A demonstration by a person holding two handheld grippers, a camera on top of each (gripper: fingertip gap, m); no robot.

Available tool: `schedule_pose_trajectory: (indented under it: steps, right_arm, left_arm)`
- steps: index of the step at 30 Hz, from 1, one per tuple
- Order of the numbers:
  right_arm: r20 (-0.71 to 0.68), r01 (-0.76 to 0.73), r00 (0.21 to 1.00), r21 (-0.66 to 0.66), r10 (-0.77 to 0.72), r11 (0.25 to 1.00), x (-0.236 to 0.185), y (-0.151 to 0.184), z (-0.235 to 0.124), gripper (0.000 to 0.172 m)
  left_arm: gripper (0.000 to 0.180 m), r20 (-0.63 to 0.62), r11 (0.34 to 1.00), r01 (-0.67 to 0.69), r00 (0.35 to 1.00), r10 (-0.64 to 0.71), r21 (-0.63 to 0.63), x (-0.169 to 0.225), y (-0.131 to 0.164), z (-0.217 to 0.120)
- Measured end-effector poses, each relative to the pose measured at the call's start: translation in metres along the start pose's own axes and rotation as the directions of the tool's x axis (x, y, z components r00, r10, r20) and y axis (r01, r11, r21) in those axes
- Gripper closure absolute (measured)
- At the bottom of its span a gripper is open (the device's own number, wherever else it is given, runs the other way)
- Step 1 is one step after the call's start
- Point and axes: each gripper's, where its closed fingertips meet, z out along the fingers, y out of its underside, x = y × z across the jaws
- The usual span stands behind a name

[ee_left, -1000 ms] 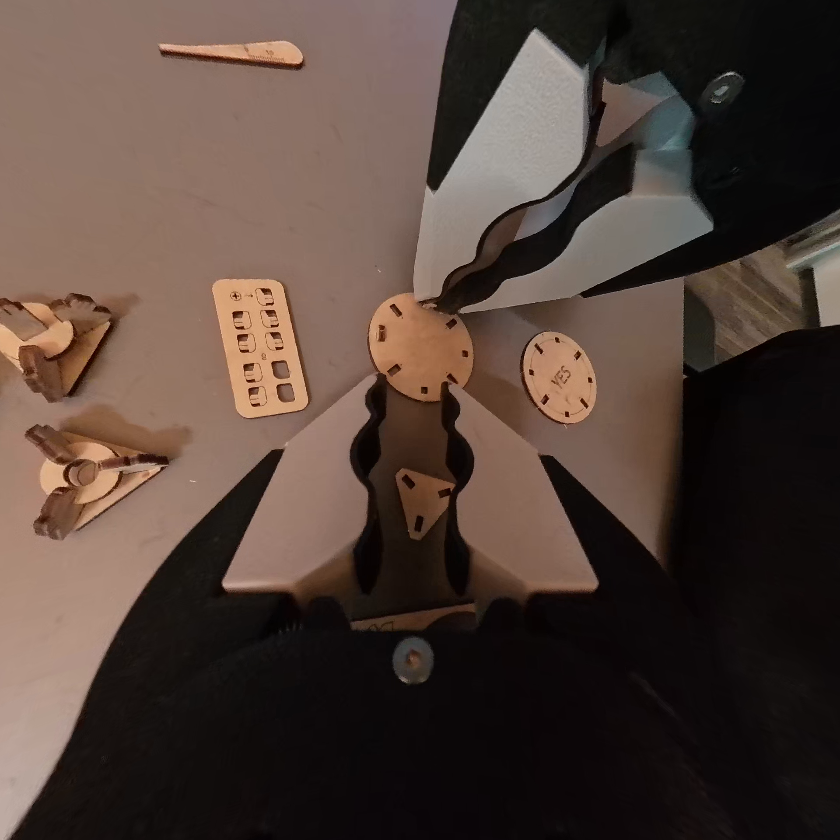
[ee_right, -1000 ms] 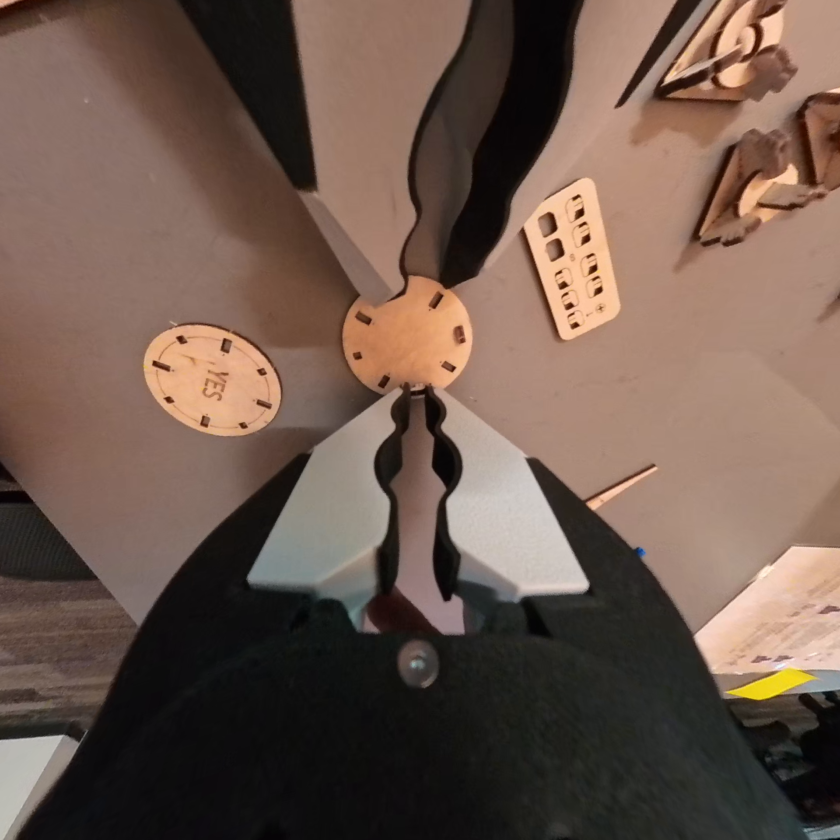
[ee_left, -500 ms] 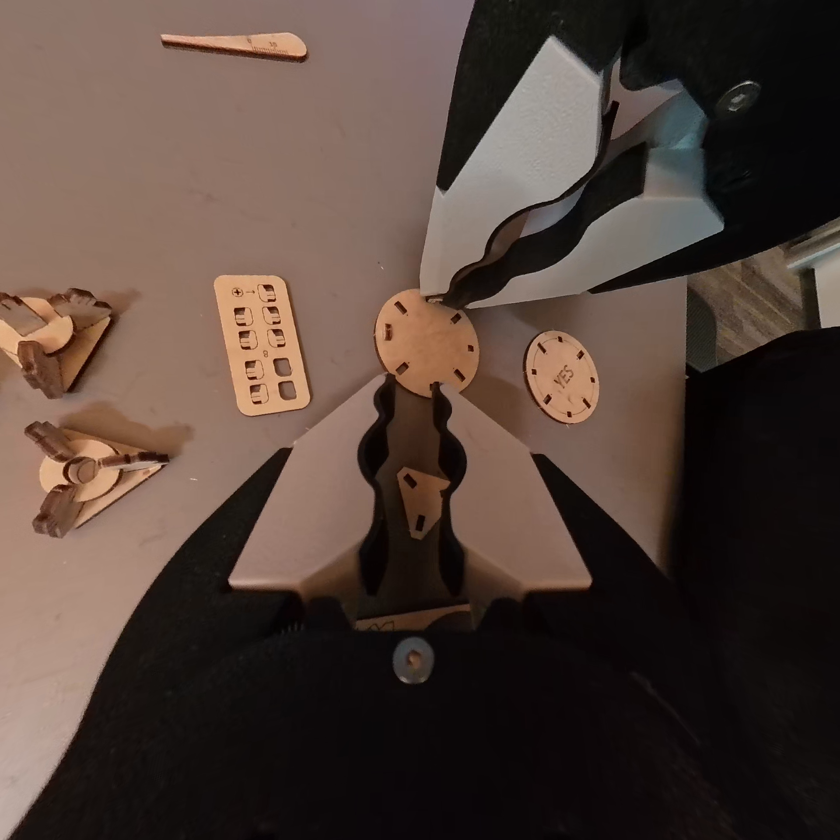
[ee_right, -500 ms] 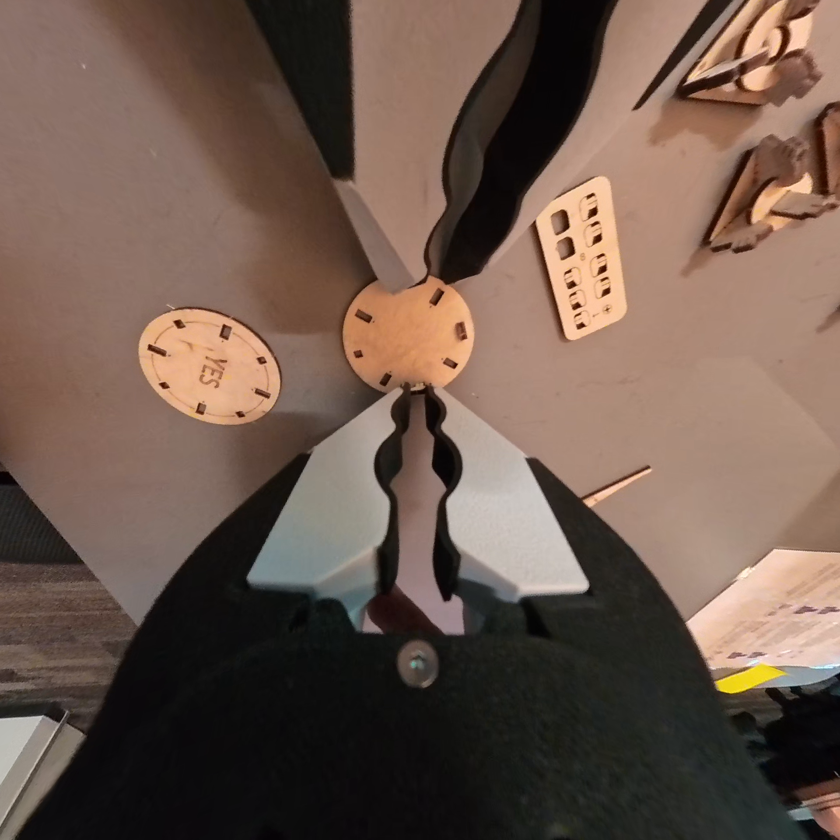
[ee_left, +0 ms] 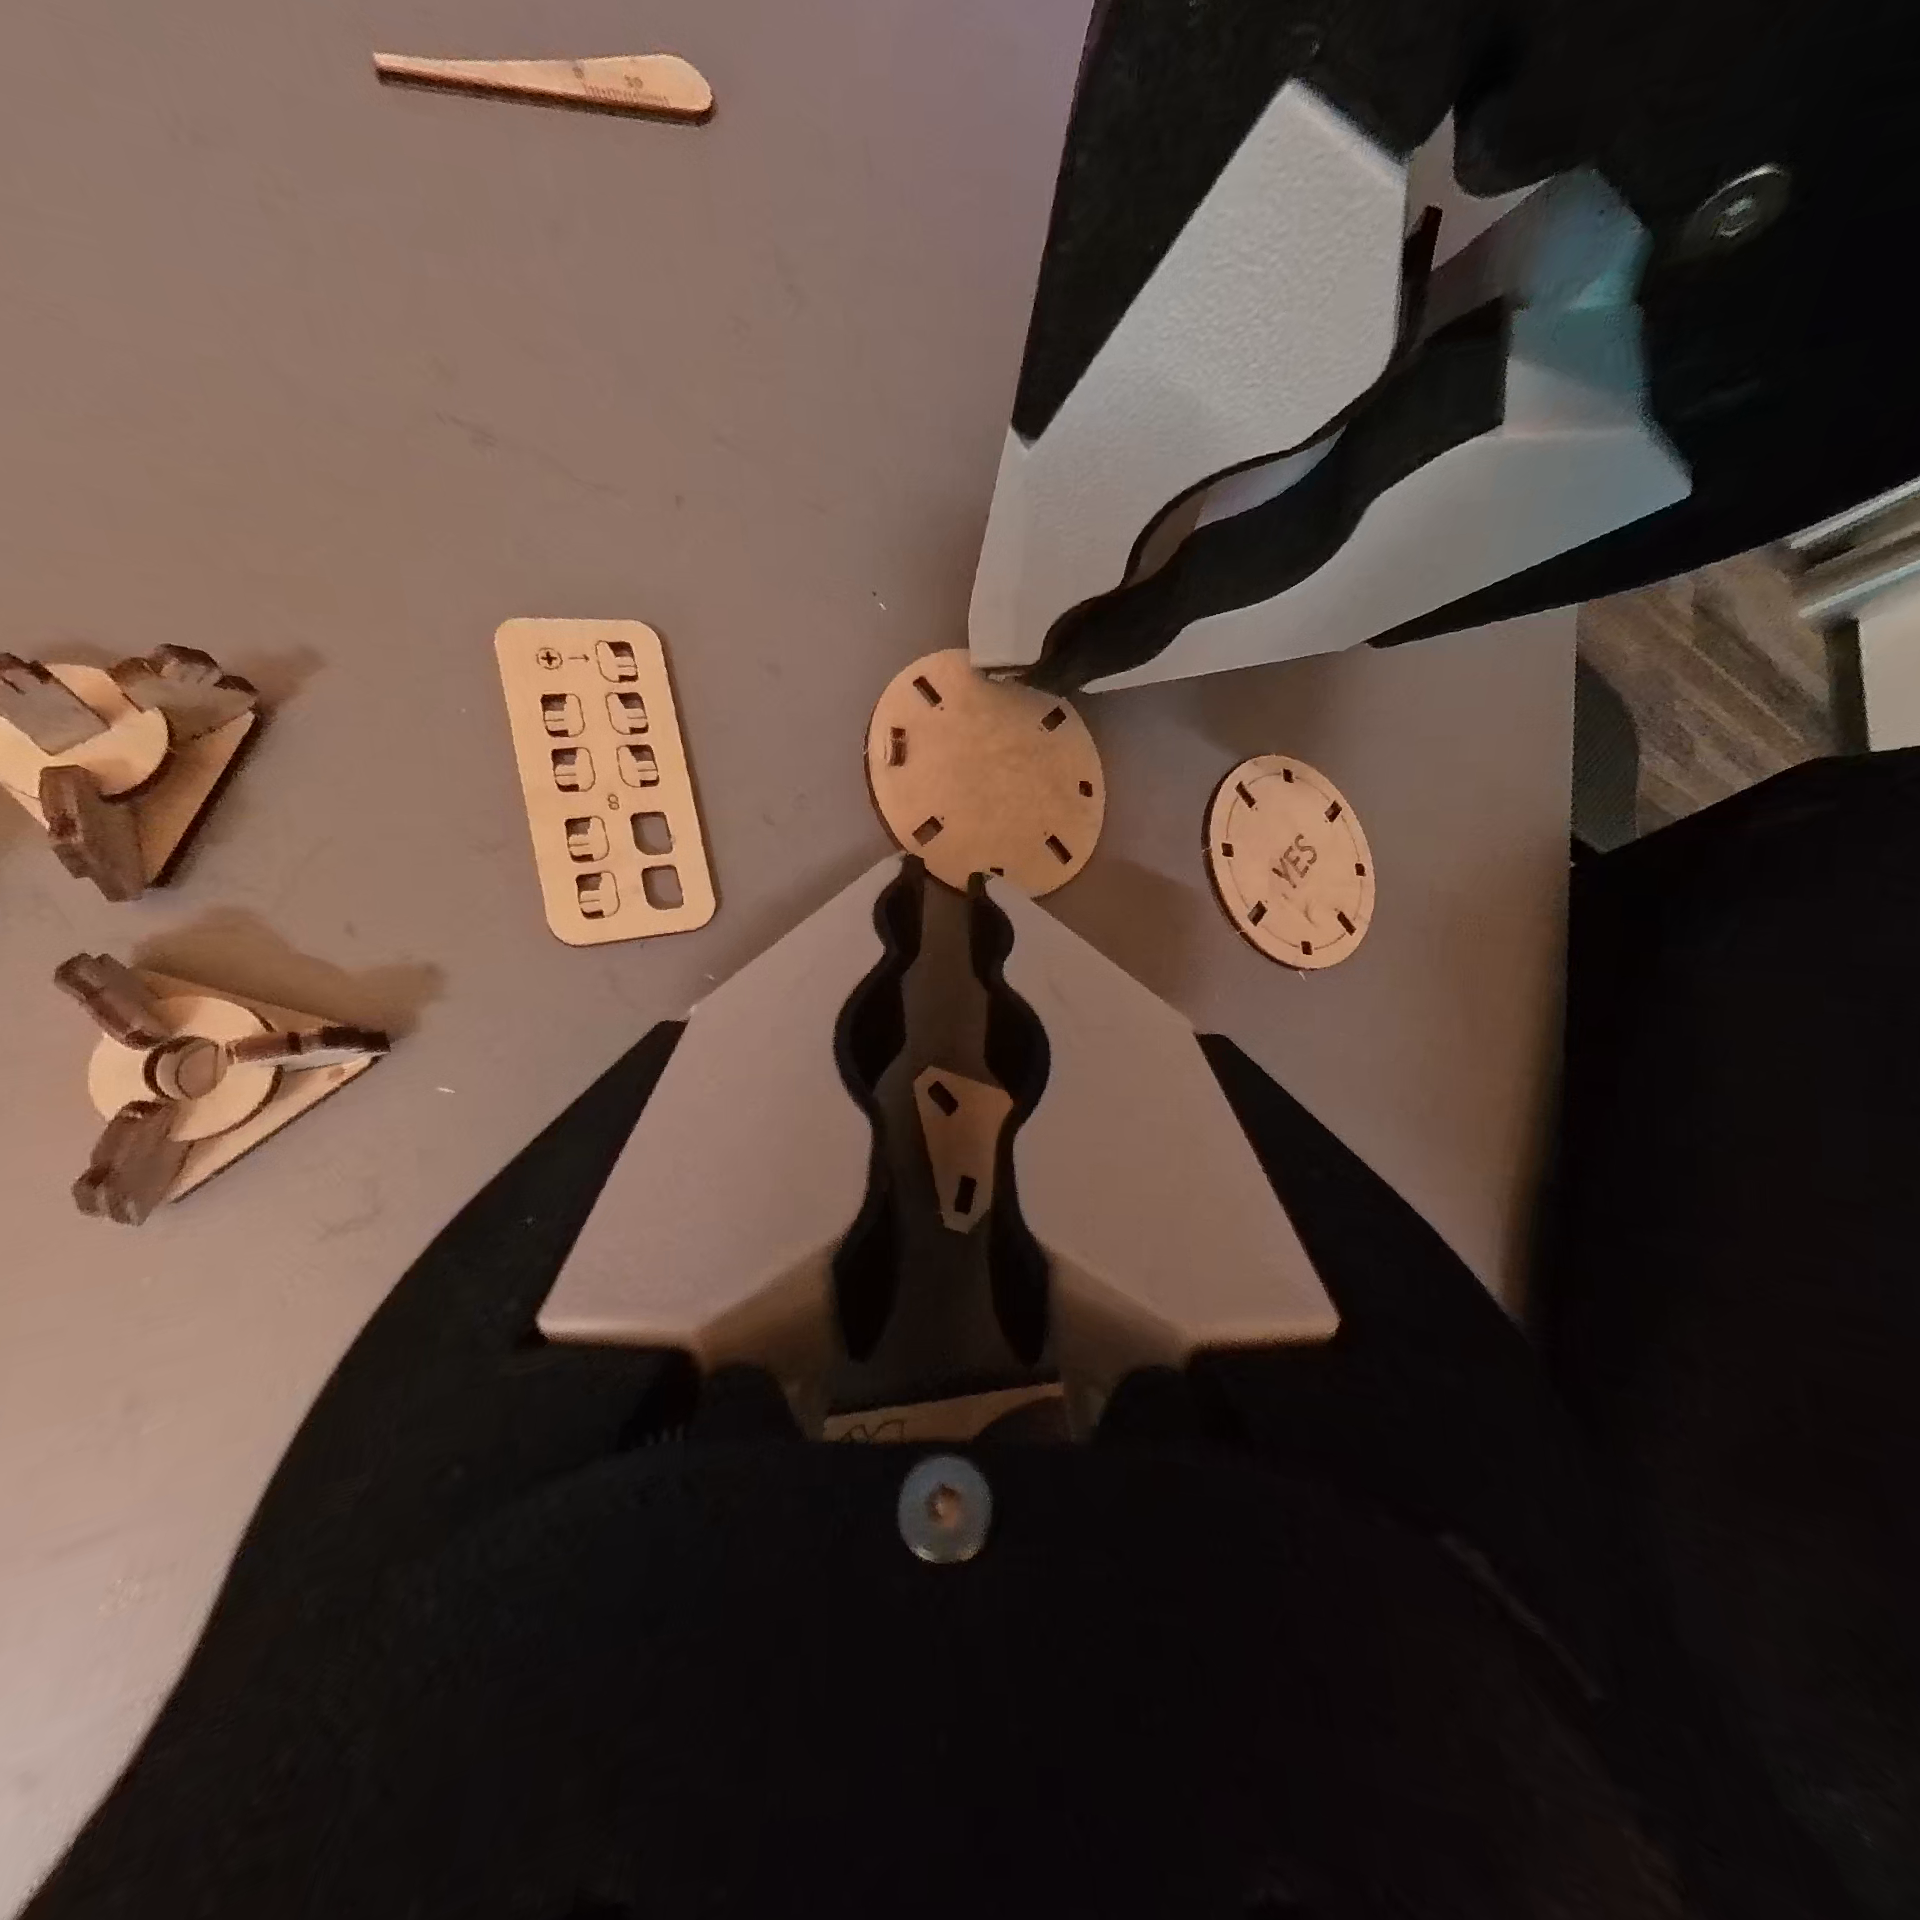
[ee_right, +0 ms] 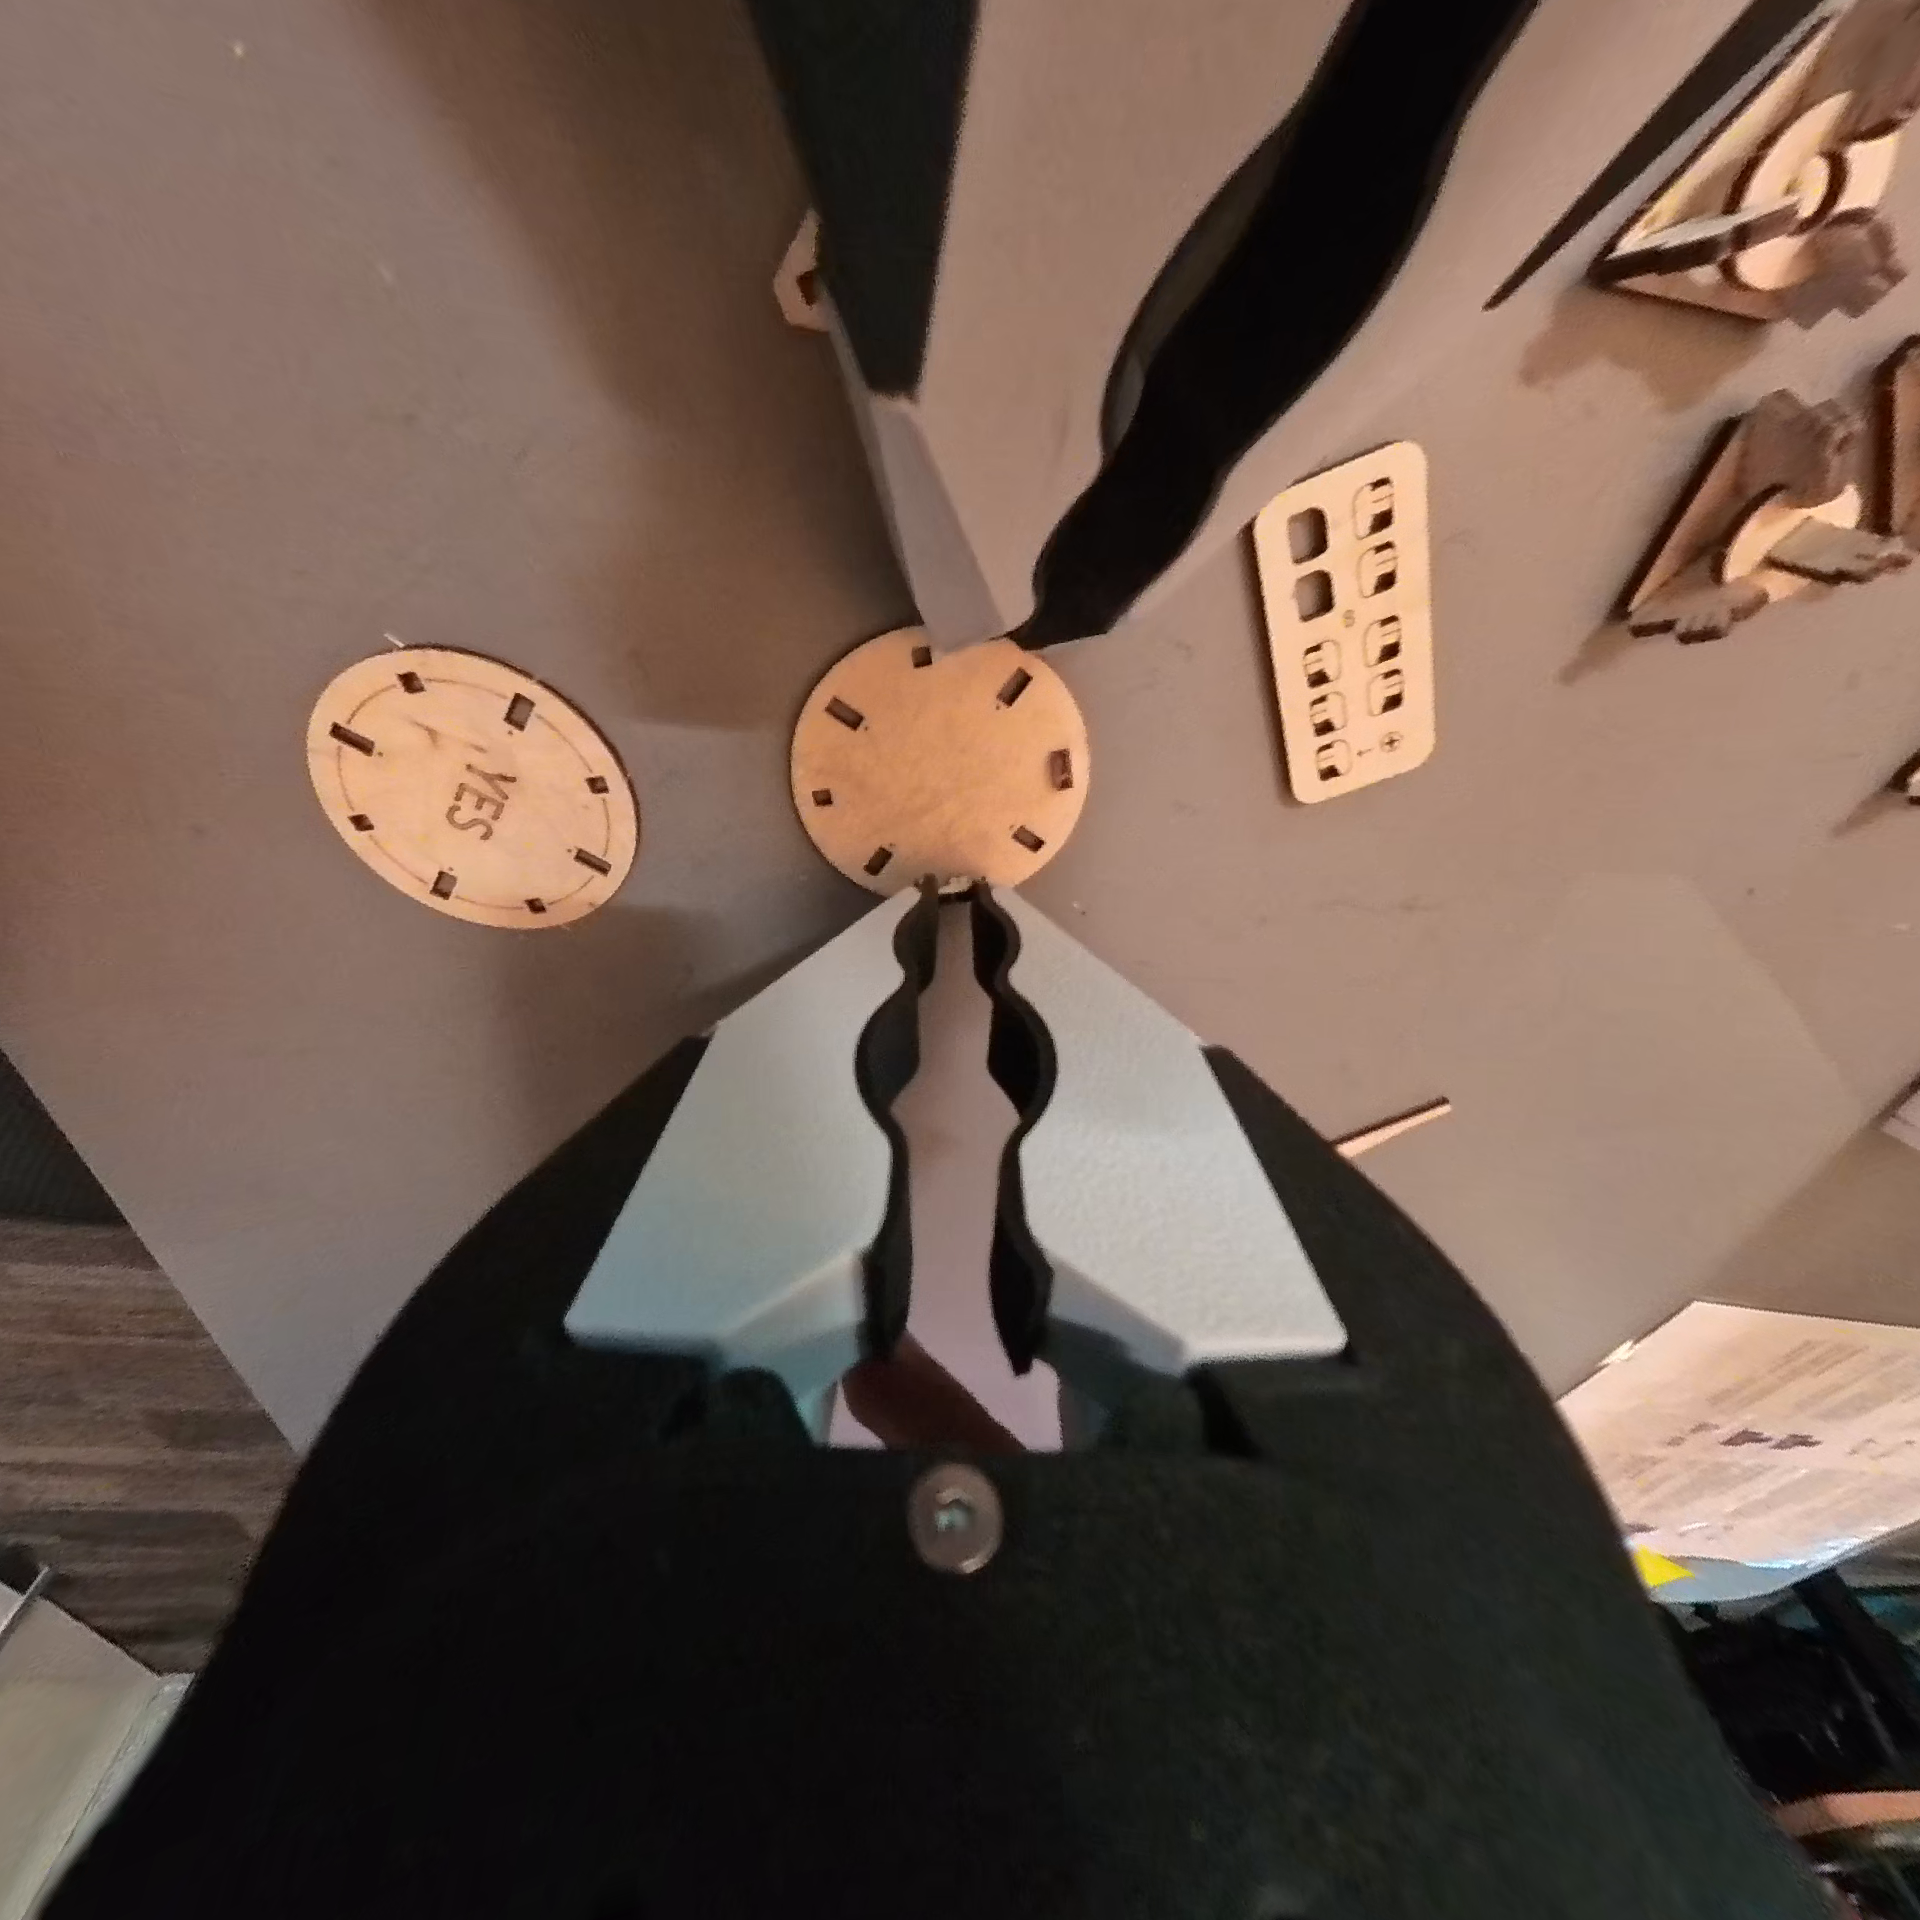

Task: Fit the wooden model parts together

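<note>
Both tongs are pinching the thin, round, slotted wooden disc [ee_left: 985, 774]: left tongs [ee_left: 943, 878] at six o'clock, right tongs [ee_right: 948, 891] at one o'clock. It looks light, stiff, best gripped by its rim.

Your left wrist camera looks steeply down on the grey table [ee_left: 312, 416] from close above, and your right one faces it from the opposite side. Both frames share the slotted wooden disc [ee_left: 985, 774] [ee_right: 938, 764] at centre, the engraved disc [ee_left: 1291, 862] [ee_right: 473, 788] and the punched card [ee_left: 606, 781] [ee_right: 1345, 636].
</note>
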Motion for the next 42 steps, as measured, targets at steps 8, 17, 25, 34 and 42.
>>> schedule_pose_trajectory:
  steps: [8,17,25,34,42]
  right_arm:
    - [0.007,0.031,1.000,-0.002,-0.031,1.000,-0.0005,0.0004,0.0008,0.167]
    - [0.016,0.028,0.999,0.001,-0.028,1.000,-0.0003,0.0009,0.0015,0.167]
    - [0.014,0.026,1.000,-0.003,-0.026,1.000,-0.0002,0.0006,0.0018,0.167]
    - [0.010,0.023,1.000,0.000,-0.023,1.000,-0.0003,0.0009,0.0021,0.167]
    - [0.003,0.020,1.000,0.007,-0.020,1.000,-0.0004,0.0007,0.0025,0.167]
  left_arm:
    - [0.173,-0.006,1.000,0.008,1.000,-0.008,0.001,-0.0002,-0.0001,0.0001]
    - [0.173,-0.009,1.000,0.012,1.000,-0.012,0.000,-0.0002,-0.0001,0.0001]
    - [0.175,-0.015,1.000,0.024,1.000,-0.024,0.000,-0.0001,0.0004,0.0000]
    - [0.175,-0.019,1.000,0.030,0.999,-0.030,0.000,-0.0002,0.0003,-0.0001]
    - [0.176,-0.021,0.999,0.033,0.999,-0.033,0.000,-0.0004,0.0002,-0.0002]
